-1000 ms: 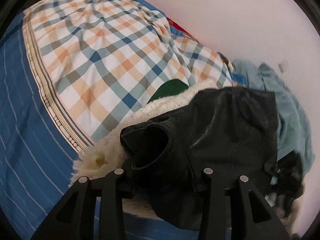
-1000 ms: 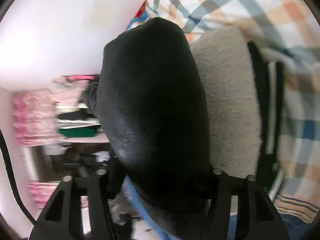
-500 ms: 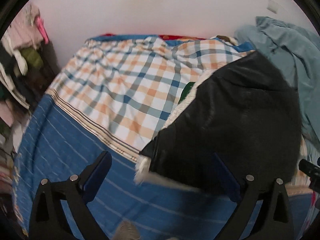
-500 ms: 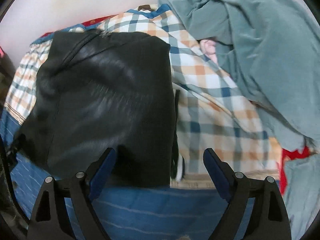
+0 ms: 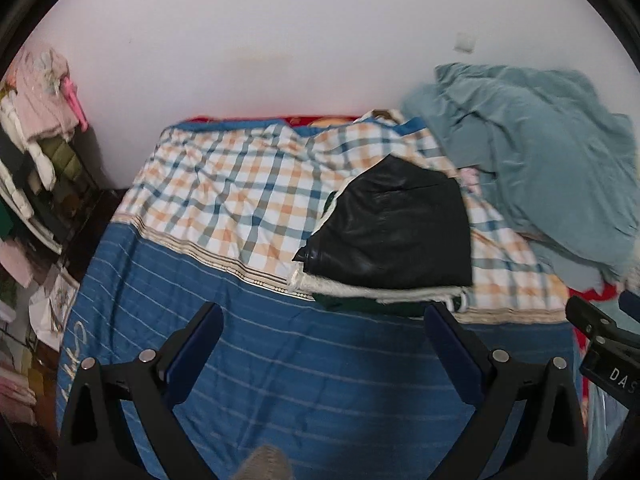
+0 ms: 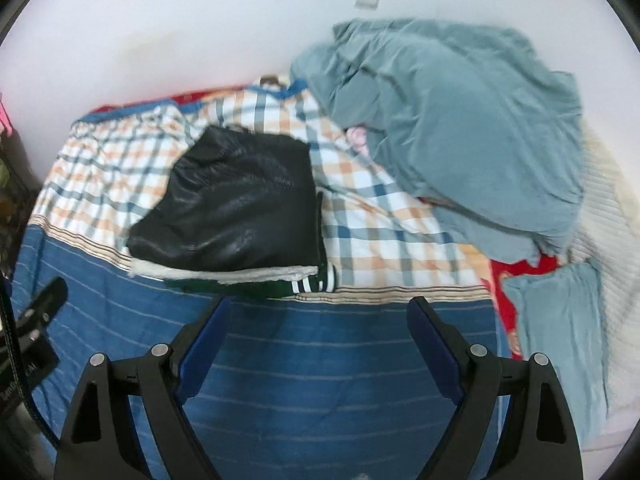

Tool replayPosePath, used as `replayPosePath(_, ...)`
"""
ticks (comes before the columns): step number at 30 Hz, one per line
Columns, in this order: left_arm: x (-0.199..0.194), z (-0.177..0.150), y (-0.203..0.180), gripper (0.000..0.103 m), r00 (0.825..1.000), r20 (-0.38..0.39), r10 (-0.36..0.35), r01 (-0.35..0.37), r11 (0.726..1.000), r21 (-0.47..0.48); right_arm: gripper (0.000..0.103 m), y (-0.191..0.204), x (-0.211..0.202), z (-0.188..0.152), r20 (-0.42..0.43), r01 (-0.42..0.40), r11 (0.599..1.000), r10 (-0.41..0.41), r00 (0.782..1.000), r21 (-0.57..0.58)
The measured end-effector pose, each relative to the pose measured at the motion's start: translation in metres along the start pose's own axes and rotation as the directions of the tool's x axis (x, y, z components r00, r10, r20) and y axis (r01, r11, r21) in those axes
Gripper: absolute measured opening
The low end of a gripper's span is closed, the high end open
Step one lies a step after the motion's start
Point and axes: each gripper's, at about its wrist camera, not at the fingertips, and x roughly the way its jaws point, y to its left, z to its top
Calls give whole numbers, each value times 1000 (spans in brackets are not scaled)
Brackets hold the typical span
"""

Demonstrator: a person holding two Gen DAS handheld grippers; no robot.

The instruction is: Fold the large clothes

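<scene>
A black leather jacket with white fleece lining lies folded on the bed, on top of a dark green garment with white stripes. It also shows in the right wrist view. My left gripper is open and empty, held back above the blue striped part of the bed, short of the jacket. My right gripper is open and empty too, just short of the jacket's near edge. The right gripper's body shows at the right edge of the left wrist view.
The bed has a checked cover and a blue striped sheet. A heap of grey-blue bedding lies at the back right against the white wall. A folded grey-blue piece lies at right. A clothes rack stands at left.
Both grippers let go of the black jacket, opened, and pulled back from it. The jacket now lies folded flat on the bed.
</scene>
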Motion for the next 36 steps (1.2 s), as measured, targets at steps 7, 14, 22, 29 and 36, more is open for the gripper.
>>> replayPosePath(7,-112,-17,0,102,997,81,1,-3,1000,28,91,-18,-138,-42,76,1,999,-5,997,46)
replayPosePath(14,-203,-37,2,102,990,139,-11,9,1000,15,91,-33,-262,-80,178,-11,1000,9,984,11)
replayPosePath(22,-264,-57,3,102,981,193,-4,2,1000,10,91,-57,-354,-119,260,-36,999,27,965,30)
replayPosePath(29,-289,-70,2,102,980,200,-5,4,1000,4,91,-71,-394,-143,278,-46,998,35,960,33)
replayPosePath(36,-308,-80,3,102,974,225,12,-9,1000,-13,91,-82,-417,-155,291,-54,998,43,956,30)
